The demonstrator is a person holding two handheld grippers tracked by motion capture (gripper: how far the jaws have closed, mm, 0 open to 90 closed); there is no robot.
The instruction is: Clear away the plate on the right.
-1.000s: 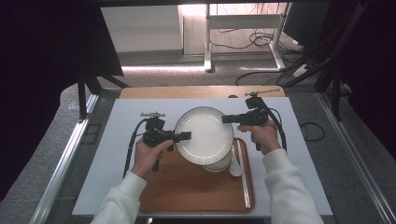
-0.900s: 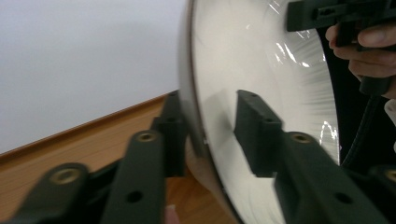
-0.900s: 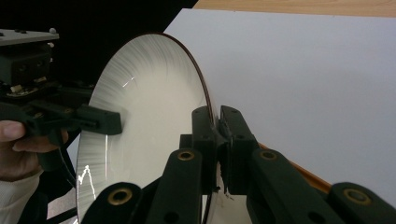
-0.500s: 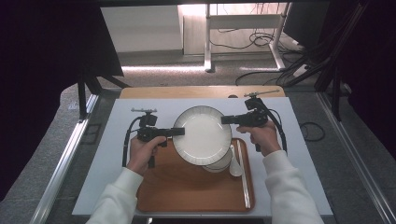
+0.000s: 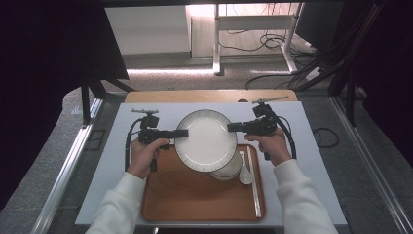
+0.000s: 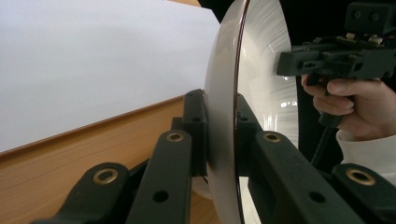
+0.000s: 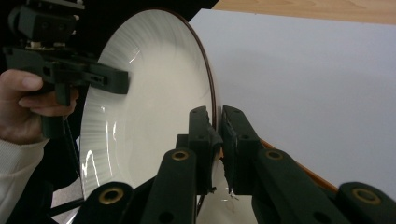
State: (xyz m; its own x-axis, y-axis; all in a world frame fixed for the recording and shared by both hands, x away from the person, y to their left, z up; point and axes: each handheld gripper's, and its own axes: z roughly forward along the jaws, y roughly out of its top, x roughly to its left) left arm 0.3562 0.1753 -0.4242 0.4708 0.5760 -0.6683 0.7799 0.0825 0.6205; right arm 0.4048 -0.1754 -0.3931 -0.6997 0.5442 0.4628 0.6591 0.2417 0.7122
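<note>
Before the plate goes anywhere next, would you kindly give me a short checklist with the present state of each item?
1. Left tongs clamp the plate rim: ok, a jaw on each face.
2. Right tongs clamp the opposite rim: ok, the rim sits between the jaws, though they have just been opening slightly.
3. Plate lifted clear of the bowl beneath: cannot tell; the high view shows overlap, not the gap.
4. Spoon clear of the plate: ok, it lies beside the bowl on the tray.
5. Free room on the white mat for setting down: ok, bare on both sides.
</note>
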